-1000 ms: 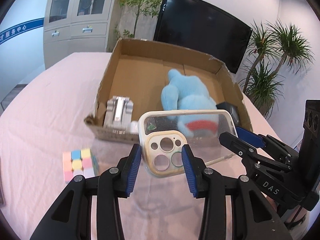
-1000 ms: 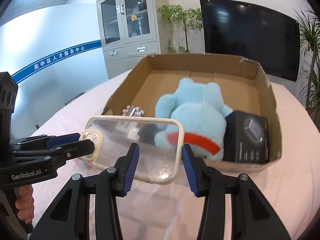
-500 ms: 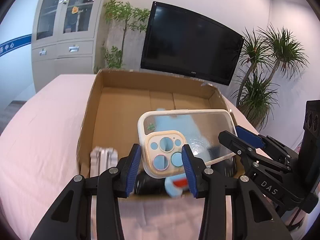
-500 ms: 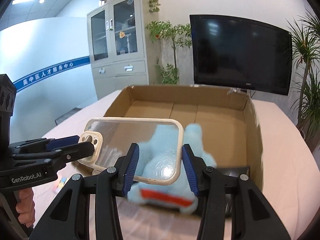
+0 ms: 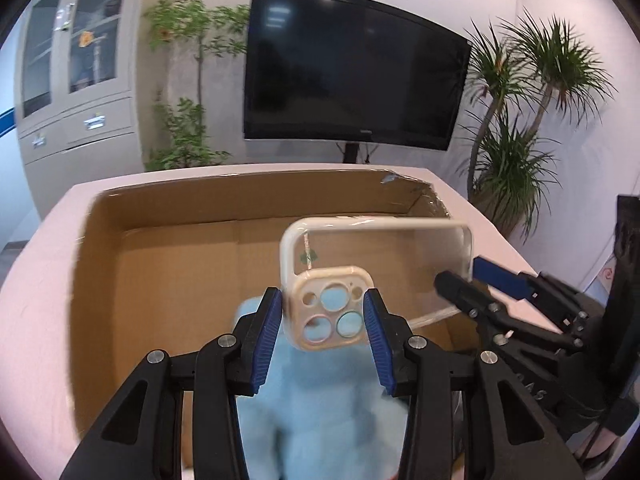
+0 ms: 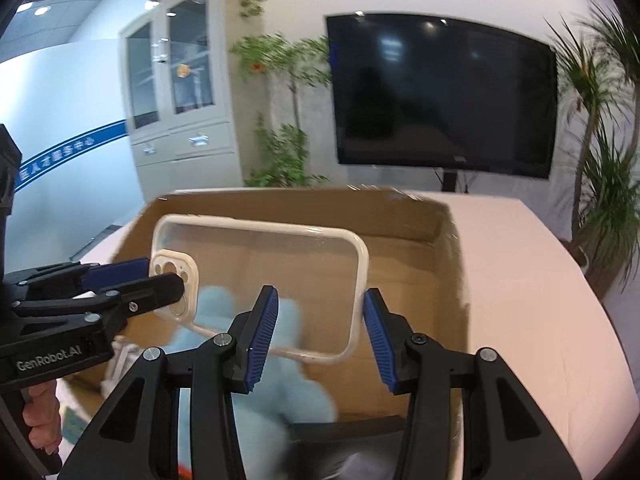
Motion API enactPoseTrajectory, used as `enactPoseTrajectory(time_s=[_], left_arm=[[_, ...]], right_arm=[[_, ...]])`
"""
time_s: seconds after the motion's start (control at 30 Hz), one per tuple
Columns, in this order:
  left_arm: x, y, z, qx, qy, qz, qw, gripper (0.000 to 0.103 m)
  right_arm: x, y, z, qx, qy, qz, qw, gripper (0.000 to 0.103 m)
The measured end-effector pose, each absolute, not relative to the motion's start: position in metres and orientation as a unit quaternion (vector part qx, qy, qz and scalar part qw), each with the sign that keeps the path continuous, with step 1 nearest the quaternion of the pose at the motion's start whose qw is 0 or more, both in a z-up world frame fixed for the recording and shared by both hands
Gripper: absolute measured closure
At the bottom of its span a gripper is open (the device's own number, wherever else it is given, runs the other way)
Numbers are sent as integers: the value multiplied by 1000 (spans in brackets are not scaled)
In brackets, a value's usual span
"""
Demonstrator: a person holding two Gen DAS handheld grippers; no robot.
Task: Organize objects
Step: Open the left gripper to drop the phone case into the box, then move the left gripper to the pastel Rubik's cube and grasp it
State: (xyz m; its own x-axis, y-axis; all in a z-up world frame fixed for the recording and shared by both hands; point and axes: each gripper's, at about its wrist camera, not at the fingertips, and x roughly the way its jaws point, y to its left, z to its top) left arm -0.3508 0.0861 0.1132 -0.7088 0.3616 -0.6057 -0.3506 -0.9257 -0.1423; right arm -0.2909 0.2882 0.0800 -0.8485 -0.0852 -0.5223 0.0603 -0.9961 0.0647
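A clear phone case (image 5: 376, 276) with a cream rim is held level in the air above an open cardboard box (image 5: 168, 264). My left gripper (image 5: 323, 316) is shut on its camera end. My right gripper (image 6: 316, 316) is shut on its other end (image 6: 320, 292). Each gripper shows in the other's view: the right one (image 5: 476, 284), the left one (image 6: 132, 280). A blue plush toy (image 5: 316, 412) lies in the box below the case, also in the right wrist view (image 6: 276, 380).
The box stands on a pink-clothed table (image 6: 528, 280). A black box (image 6: 344, 448) lies in the carton's near right corner. Behind the table are a wall TV (image 5: 352, 68), a cabinet (image 5: 76, 80) and potted plants (image 5: 516, 128).
Both grippers have lifted the case and carried it forward over the box. The toy, the box's near wall and the cube have dropped low or out of view.
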Motion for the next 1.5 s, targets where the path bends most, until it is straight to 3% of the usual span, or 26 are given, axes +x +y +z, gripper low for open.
enactPoseTrajectory(time_s=[0.27,0.3,0.33,0.37,0.43,0.63,0.8,1.0,1.27,1.5], left_arm=[[-387,134,76,-363,0,910,201,64],[-385,132,82,-358,-4,912,202,64],[-379,127,90,-345,-3,918,195,60],[-375,122,98,-334,0,923,190,58],[-364,104,116,-317,2,931,181,43],[-309,14,151,-291,-19,943,161,19],[-254,-76,135,-313,-48,939,132,15],[-189,-176,60,-374,-89,921,69,14],[-119,-185,-36,-410,-115,903,59,14],[-118,-179,-61,-406,-110,905,61,14]], right_arm=[[-314,319,48,338,-10,-941,2,57],[-311,318,51,332,-2,-943,-6,49],[-307,316,57,323,5,-946,-17,36],[-300,314,67,305,9,-952,-31,32],[-289,312,81,288,-1,-957,-32,30],[-249,270,120,271,-50,-960,49,22],[-220,207,115,294,-52,-945,132,19],[-196,121,78,338,-26,-913,229,18],[-192,47,-11,461,-36,-831,310,18],[-209,-25,-22,532,18,-790,305,18]])
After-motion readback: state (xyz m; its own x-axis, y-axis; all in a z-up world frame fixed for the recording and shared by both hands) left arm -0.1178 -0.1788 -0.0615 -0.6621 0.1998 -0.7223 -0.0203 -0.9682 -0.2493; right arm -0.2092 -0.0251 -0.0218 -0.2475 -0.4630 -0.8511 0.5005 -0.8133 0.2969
